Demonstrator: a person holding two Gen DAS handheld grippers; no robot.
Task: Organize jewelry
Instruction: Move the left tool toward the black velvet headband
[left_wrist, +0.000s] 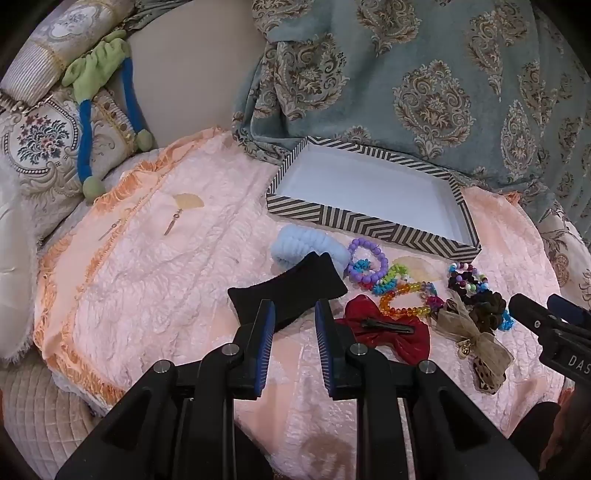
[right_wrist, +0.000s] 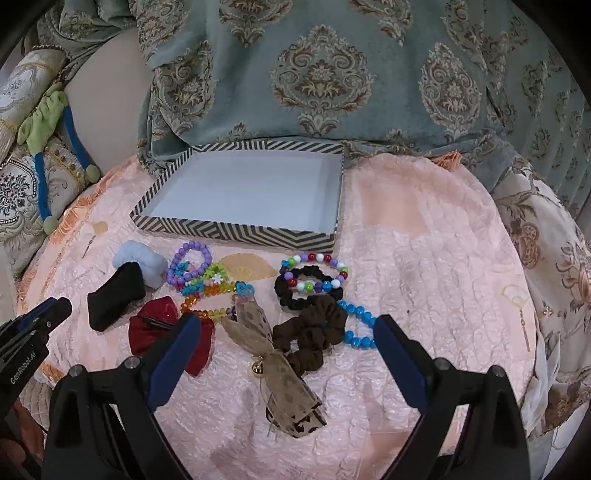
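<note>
An empty zigzag-striped box (left_wrist: 369, 221) (right_wrist: 236, 230) lies on the pink cloth. In front of it are a light blue scrunchie (left_wrist: 295, 240), a black velvet piece (left_wrist: 258, 295), a purple bead bracelet (right_wrist: 192, 251), a rainbow bead bracelet (left_wrist: 406, 295), a red bow clip (right_wrist: 155, 328), a tan bow (right_wrist: 280, 369), a brown scrunchie (right_wrist: 310, 332), a black scrunchie (right_wrist: 310, 291) and a blue bead bracelet (right_wrist: 354, 332). My left gripper (left_wrist: 294, 306) hovers over the black piece, its jaws nearly together and empty. My right gripper (right_wrist: 287, 319) stands wide open above the tan bow and brown scrunchie, holding nothing.
The pink quilted cloth (right_wrist: 424, 258) covers a bed. A teal patterned blanket (right_wrist: 332, 74) rises right behind the box. Embroidered pillows (left_wrist: 40, 140) and a green and blue plush toy (left_wrist: 96, 70) lie at the far left. The cloth to the right of the jewelry is bare.
</note>
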